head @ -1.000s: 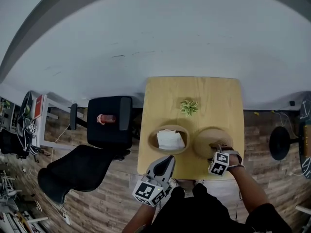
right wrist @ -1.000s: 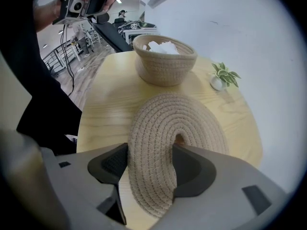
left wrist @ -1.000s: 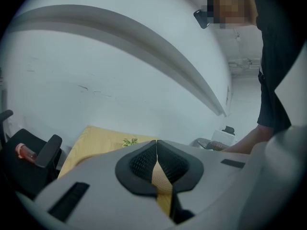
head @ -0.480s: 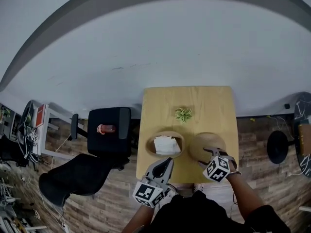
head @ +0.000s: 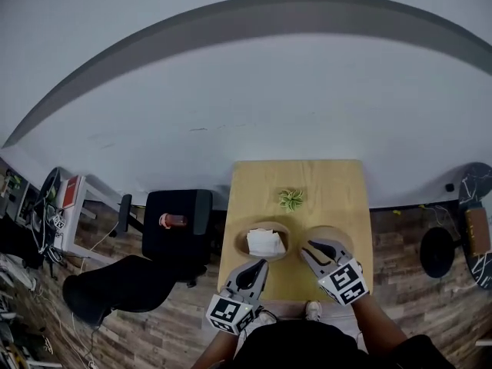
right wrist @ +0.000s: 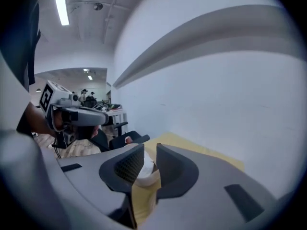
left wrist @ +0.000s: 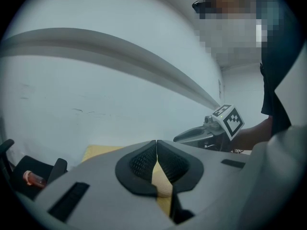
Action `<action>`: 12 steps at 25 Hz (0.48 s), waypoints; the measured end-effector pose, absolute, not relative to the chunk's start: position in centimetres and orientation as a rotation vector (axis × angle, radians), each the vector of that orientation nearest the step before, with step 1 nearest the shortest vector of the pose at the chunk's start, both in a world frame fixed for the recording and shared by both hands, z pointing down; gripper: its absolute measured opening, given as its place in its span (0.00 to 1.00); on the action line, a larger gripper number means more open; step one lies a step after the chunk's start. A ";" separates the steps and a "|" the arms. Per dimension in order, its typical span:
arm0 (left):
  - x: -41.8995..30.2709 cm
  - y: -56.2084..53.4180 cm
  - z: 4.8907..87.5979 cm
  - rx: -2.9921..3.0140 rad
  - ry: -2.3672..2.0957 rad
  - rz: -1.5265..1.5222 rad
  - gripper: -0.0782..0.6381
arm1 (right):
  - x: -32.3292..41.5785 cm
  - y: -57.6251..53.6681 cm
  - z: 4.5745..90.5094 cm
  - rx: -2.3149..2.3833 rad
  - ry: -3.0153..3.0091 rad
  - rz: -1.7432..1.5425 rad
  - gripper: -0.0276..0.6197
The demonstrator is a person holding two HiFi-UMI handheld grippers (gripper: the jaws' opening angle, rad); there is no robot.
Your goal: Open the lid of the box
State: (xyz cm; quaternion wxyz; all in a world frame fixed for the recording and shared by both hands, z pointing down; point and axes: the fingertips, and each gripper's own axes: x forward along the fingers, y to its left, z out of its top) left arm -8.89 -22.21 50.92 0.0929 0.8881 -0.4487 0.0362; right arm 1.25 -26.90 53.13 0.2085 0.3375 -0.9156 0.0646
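Observation:
The round wooden box [head: 264,241] stands open on the light wood table [head: 296,177], with something white inside. Its round lid [head: 329,235] lies flat on the table just right of it. My right gripper [head: 310,249] hovers at the lid's near edge, off the lid; its jaws are closing with nothing between them and a narrow gap still showing [right wrist: 150,153]. Past that gap in the right gripper view I see the box's white filling [right wrist: 145,170]. My left gripper [head: 258,267] sits below the box near the table's front edge, jaws shut and empty [left wrist: 156,147].
A small green plant [head: 290,199] stands behind the box and lid. Left of the table is a black seat [head: 175,220] with a red bottle [head: 171,221] on it, and a black office chair [head: 115,284]. A round stool base [head: 436,250] sits at the right. A white wall runs behind.
My right gripper has come off the lid and drawn back toward me, its jaws narrowing. The lid stays flat on the table. The head view has pulled back and tilted up.

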 end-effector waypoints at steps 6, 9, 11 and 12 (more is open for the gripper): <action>-9.7 -21.1 49.8 2.620 -1.376 0.067 0.14 | 0.8 -25.0 48.1 1.004 -2.617 0.025 0.08; -10.6 -20.7 49.1 2.627 -1.404 0.058 0.14 | 0.8 -24.3 46.1 1.029 -2.639 -0.080 0.07; -11.0 -20.5 48.6 2.636 -1.422 0.047 0.14 | 1.0 -24.0 45.0 1.054 -2.651 -0.115 0.07; -11.1 -20.5 48.2 2.643 -1.434 0.043 0.14 | 1.2 -23.9 44.4 1.076 -2.659 -0.118 0.07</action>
